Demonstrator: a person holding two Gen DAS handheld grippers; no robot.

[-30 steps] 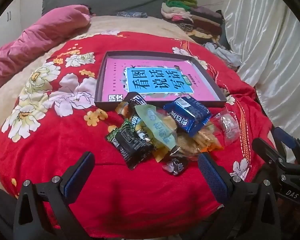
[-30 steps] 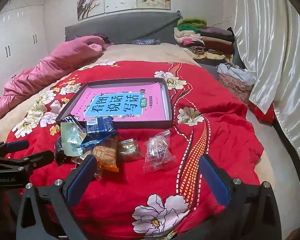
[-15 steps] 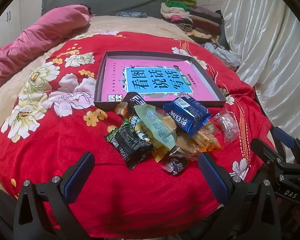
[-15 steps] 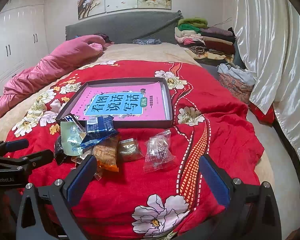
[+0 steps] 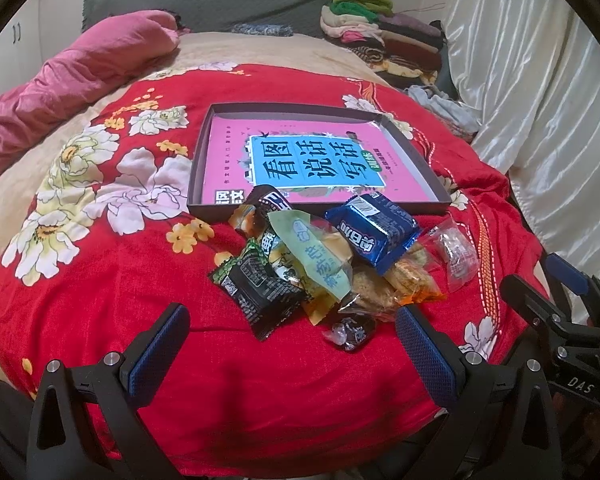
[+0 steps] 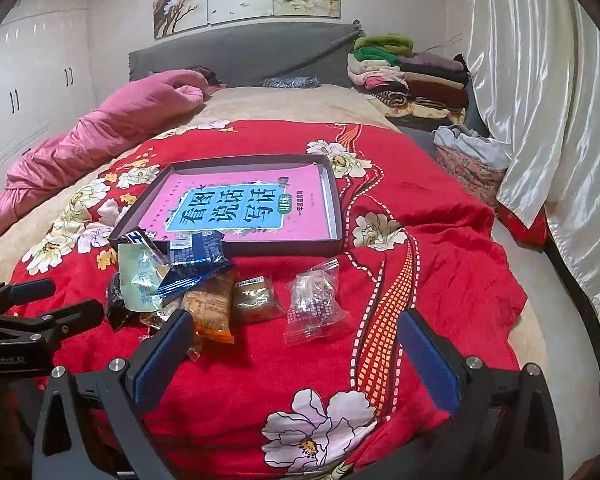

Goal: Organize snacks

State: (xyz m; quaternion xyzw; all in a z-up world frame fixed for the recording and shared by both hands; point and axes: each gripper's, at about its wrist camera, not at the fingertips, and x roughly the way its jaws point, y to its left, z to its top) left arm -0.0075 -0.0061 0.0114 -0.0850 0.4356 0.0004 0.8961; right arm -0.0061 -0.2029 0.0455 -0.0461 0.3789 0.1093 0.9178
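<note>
Little has moved in the past second: the heap of wrapped snacks (image 5: 320, 264) lies as before on the red floral blanket (image 5: 120, 280), against the near wall of the shallow dark cardboard tray (image 5: 198, 168) holding a pink book (image 6: 240, 208). Both tools, left tool (image 5: 292, 340) and right tool (image 6: 296, 344), hang short of the pile, fingers wide apart and empty. Risk ahead: overlapping slippery wrappers could drag neighbours along, and the soft bed could give under a pinch.
</note>
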